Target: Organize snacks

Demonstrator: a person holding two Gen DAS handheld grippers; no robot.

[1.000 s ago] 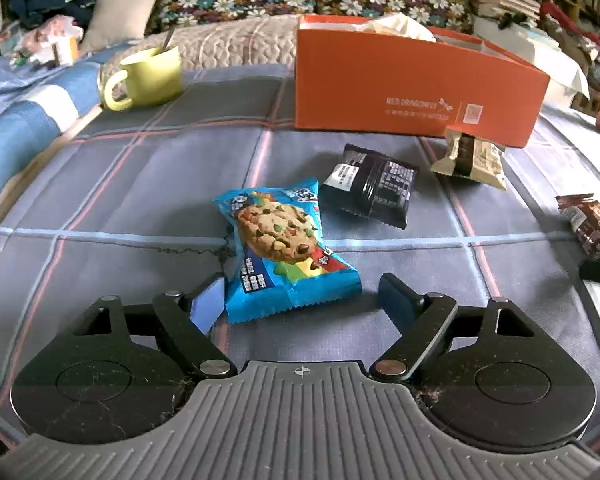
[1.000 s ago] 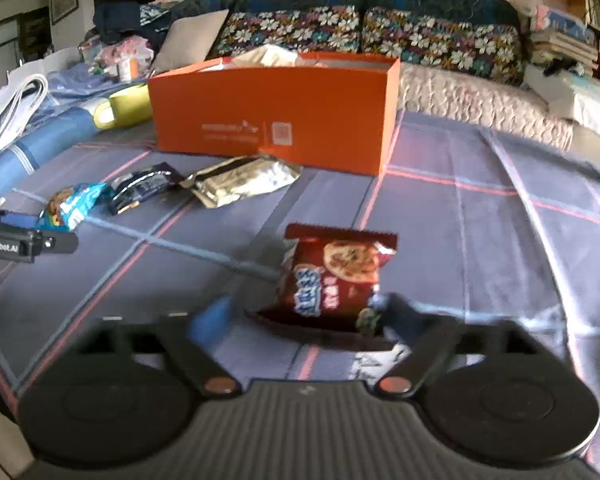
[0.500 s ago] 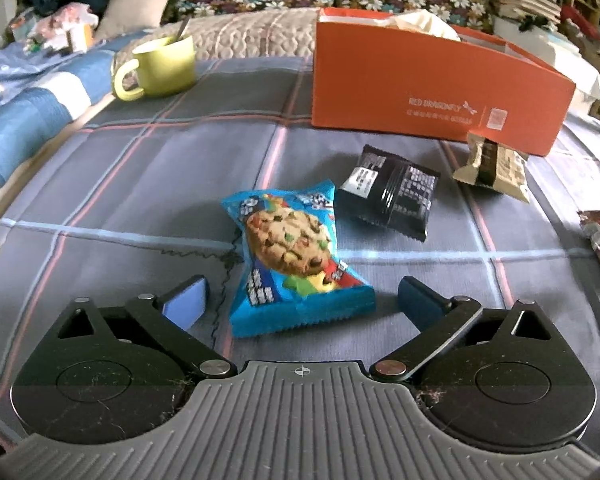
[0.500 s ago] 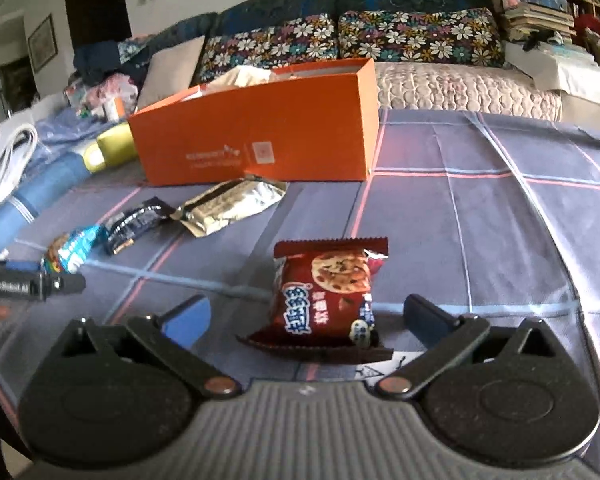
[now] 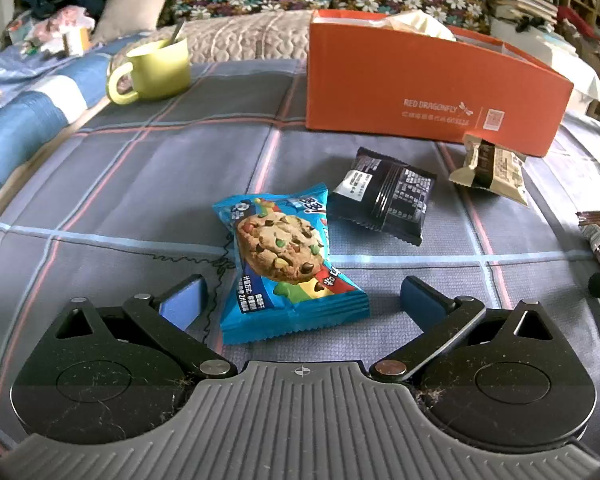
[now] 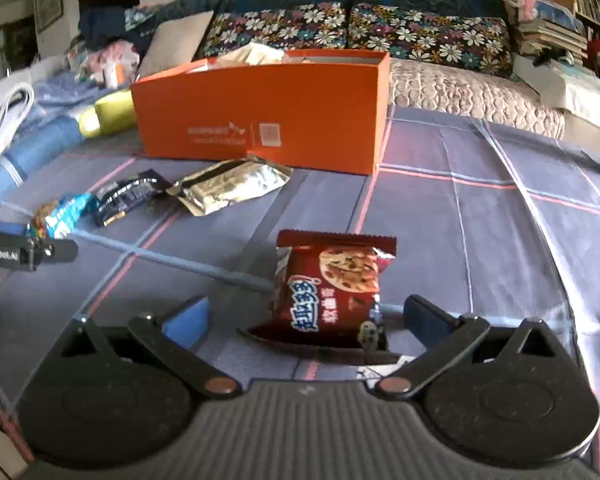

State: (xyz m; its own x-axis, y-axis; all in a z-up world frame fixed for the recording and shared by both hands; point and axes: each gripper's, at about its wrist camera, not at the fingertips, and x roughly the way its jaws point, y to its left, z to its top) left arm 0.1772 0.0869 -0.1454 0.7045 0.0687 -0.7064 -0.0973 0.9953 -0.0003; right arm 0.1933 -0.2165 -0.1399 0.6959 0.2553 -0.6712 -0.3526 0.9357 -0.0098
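Both grippers are gaping wide: left gripper (image 5: pixel 302 300) straddling the blue cookie packet (image 5: pixel 286 260), right gripper (image 6: pixel 306 318) straddling the red cookie packet (image 6: pixel 332 288), neither pinching.

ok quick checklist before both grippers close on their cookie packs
1. Left gripper open wide: ok.
2. Blue cookie pack between the left fingers, lying flat on the blanket, pads clear of it on both sides: ok.
3. Right gripper open: ok.
4. Red cookie pack centred between the right fingers: not ok, it sits close to the right-hand finger, far from the other.
5. Black snack pack clear of the left fingers: ok.
6. Room left inside the orange box: cannot tell, only paper shows above its rim.
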